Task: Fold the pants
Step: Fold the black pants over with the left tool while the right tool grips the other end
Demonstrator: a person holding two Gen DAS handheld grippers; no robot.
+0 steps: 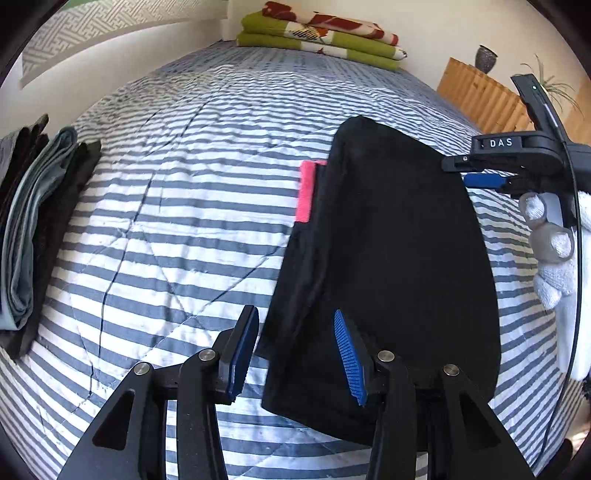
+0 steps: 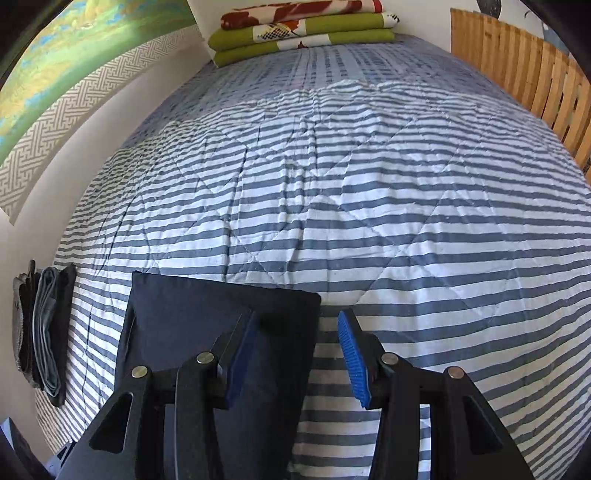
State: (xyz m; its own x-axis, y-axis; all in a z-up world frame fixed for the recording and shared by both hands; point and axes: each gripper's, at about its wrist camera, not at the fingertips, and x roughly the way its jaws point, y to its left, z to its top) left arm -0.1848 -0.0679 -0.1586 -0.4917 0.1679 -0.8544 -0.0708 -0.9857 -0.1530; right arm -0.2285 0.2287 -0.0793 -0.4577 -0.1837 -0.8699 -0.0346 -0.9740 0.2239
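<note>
Folded black pants (image 1: 399, 258) lie flat on the striped quilt (image 1: 177, 206), with a pink strip (image 1: 307, 190) showing along their left edge. My left gripper (image 1: 295, 356) is open low over the pants' near left corner, and the cloth edge sits between its blue pads without being pinched. In the right wrist view the pants (image 2: 207, 314) look dark navy. My right gripper (image 2: 297, 363) is open over their right edge, its left finger above the cloth. From the left wrist view the right gripper (image 1: 466, 172) hovers at the pants' far right edge, held by a white-gloved hand (image 1: 554, 254).
A stack of folded dark and grey garments (image 1: 33, 225) (image 2: 42, 332) lies at the bed's left edge by the wall. Folded green floral blankets (image 1: 321, 37) (image 2: 303, 35) rest at the far end. A slatted wooden panel (image 1: 480, 96) (image 2: 535, 77) borders the right side.
</note>
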